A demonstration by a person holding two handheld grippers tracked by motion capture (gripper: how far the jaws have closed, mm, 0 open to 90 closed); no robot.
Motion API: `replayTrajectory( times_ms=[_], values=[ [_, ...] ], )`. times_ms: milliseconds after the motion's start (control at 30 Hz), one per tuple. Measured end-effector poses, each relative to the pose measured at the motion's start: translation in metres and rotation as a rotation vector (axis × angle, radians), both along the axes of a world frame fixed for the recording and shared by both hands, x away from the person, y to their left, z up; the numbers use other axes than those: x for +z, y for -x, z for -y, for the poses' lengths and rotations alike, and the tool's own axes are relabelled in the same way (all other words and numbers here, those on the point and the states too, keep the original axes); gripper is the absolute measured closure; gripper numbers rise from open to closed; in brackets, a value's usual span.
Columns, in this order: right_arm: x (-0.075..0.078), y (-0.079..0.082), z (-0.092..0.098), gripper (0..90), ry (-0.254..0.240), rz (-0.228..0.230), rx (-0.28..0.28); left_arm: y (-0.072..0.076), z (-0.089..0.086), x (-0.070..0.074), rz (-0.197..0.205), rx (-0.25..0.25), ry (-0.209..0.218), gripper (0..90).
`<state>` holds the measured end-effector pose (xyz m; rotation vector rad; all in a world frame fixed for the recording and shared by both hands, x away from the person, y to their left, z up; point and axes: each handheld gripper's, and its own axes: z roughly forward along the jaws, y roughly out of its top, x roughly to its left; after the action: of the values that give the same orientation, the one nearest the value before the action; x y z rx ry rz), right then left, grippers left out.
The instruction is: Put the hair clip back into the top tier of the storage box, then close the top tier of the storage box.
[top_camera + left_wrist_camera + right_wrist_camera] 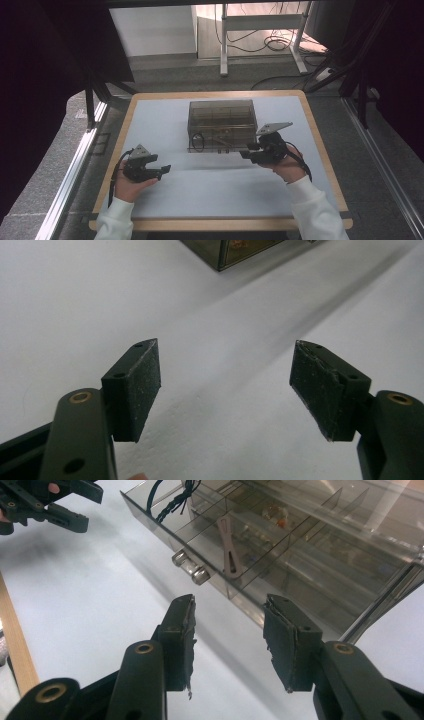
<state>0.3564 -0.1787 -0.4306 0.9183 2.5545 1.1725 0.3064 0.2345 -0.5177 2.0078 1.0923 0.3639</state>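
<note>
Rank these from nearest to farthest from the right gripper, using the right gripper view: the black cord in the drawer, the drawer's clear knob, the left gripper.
1. Drawer's clear knob, just ahead of the right gripper.
2. Black cord, in the drawer's far corner compartment.
3. Left gripper, top left, over the table.

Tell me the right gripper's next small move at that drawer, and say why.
Probably ease the right gripper forward and a little left until its open jaws straddle the drawer's knob, then close. The smoky plastic drawer stands partly pulled out, the knob sits just beyond the pads, and nothing lies between them yet.
</note>
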Motion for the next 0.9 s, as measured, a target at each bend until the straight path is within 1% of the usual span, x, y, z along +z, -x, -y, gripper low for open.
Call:
replayTrajectory(
  times_ms=[233, 433, 467, 500, 633, 667, 700, 733, 833, 900],
  values=[
    [-0.01, 0.006, -0.003, 55.8, -0.003, -0.006, 0.011, 0.001, 0.0, 0.001, 0.004, 0.001, 0.002, 29.0],
    [-0.018, 0.008, -0.007, 64.2, -0.002, -0.012, 0.009, 0.0, 0.0, 0.001, 0.003, 0.0, 0.001, 29.0],
    [-0.018, 0.008, -0.007, 64.2, -0.002, -0.012, 0.009, 0.0, 0.0, 0.001, 0.003, 0.0, 0.001, 29.0],
    [-0.019, 0.008, -0.007, 68.0, -0.005, -0.011, 0.006, 0.0, 0.0, 0.001, 0.005, 0.0, 0.003, 29.0],
    [-0.022, 0.008, -0.01, 76.7, -0.01, -0.012, -0.003, 0.001, 0.0, 0.001, 0.005, 0.002, 0.002, 29.0],
    [-0.022, 0.008, -0.01, 76.7, -0.01, -0.012, -0.003, 0.001, 0.0, 0.001, 0.005, 0.002, 0.002, 29.0],
    [-0.023, 0.007, -0.012, 81.6, -0.01, -0.013, -0.011, 0.001, 0.0, 0.001, 0.005, 0.002, 0.002, 29.0],
    [-0.024, 0.007, -0.013, 83.9, -0.007, -0.007, -0.011, 0.001, 0.0, 0.001, 0.004, 0.002, 0.002, 29.0],
    [-0.026, 0.005, -0.018, 88.4, 0.003, -0.009, -0.008, 0.0, 0.0, 0.001, 0.003, 0.003, 0.0, 29.0],
    [-0.028, 0.003, -0.022, 89.5, 0.014, -0.011, -0.014, 0.0, -0.001, 0.001, 0.003, 0.004, 0.002, 29.0]
  ],
)
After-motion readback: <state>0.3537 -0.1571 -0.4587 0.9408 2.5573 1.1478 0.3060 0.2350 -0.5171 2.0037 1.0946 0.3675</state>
